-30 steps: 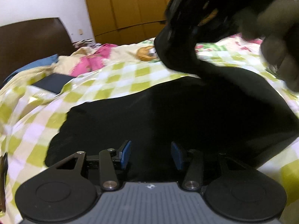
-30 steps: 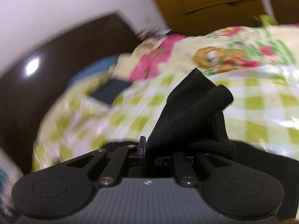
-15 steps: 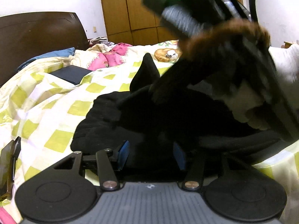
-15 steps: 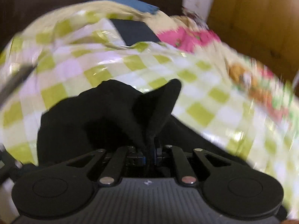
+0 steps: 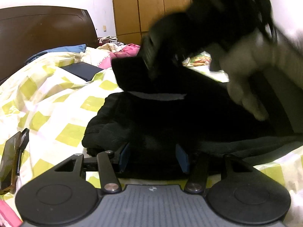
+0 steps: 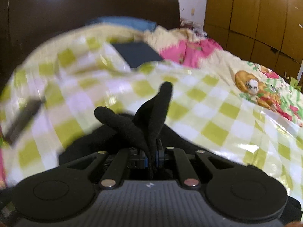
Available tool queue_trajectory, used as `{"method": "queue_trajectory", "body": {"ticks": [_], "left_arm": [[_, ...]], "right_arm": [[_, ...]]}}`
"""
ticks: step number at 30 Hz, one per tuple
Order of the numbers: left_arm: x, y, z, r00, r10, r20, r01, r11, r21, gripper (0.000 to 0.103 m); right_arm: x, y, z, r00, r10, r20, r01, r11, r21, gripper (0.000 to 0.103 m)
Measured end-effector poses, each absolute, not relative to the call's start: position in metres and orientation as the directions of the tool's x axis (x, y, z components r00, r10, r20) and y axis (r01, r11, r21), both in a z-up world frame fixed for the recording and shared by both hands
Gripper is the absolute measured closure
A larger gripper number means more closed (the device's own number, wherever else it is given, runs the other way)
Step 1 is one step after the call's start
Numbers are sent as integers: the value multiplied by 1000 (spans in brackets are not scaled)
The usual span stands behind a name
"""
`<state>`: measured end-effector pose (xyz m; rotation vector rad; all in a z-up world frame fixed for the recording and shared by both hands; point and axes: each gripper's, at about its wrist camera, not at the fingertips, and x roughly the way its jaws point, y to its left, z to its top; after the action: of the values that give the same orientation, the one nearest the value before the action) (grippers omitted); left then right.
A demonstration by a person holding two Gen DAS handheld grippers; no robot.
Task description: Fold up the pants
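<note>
Black pants (image 5: 170, 121) lie bunched on the green-checked bedspread (image 5: 56, 102). My left gripper (image 5: 153, 158) sits low at their near edge. Its blue pads (image 5: 125, 157) stand apart with a thick fold of the cloth between them, not visibly pressed. My right gripper (image 6: 151, 156) is shut on a pinch of the black pants (image 6: 149, 117), whose fabric sticks up past the pads in two flaps. In the left wrist view the right gripper (image 5: 149, 64) hangs blurred above the pants in a hand (image 5: 244, 83), holding a lifted fold (image 5: 132, 75) over the lower layer.
A dark flat slab (image 5: 81, 71) lies on the bedspread toward the brown headboard (image 5: 43, 32). A phone (image 5: 11, 158) rests at the left edge. Pink cloth (image 6: 191, 53) and a blue pillow (image 6: 121, 21) sit at the bed's head. A wooden wardrobe (image 5: 151, 7) stands behind.
The right gripper has swung leftward and lower with its fold of the pants, rolling as it went. The left gripper has shifted along the pants' near edge, and the cloth is now doubled over.
</note>
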<state>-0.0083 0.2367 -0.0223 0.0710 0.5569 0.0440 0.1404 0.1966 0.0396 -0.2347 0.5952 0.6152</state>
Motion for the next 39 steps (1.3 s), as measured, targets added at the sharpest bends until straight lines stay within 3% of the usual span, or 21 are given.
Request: {"method": "queue_trajectory", "body": {"ticks": [4,9,11,13,21,26,33,39], "left_arm": [[-10,236,-25,841,67,-537,-28,996,80,36],[-20,235,-24,838,71,-540,-28,996,88,36],[-23,237,-24,833,77,-548,-27,995,99,36],[-25,237,-24,827,83,-556,-28,994,106,36],[-25,233,-19,818,102,-566,-36,991,128,36],[-30,230,-10,828,119,-549,-34,986,162,36],[-6,235,6,845,142,-515,-55,982,181,36],[29,228,7,840,153,-520,-60,980,191,36]], "right_arm": [[136,220,40,660,474,-583,-640,761,-106,94],[134,243,-2,564,448,-694,-704,700,-120,88],[130,244,-10,530,485,-695,-727,681,-80,74],[128,245,-12,502,515,-695,-741,670,-39,66],[118,250,9,394,658,-642,-812,576,92,67],[117,232,30,421,680,-601,-791,599,123,67],[136,162,33,556,540,-632,-657,752,65,66],[144,101,7,555,448,-701,-555,827,89,63]]}}
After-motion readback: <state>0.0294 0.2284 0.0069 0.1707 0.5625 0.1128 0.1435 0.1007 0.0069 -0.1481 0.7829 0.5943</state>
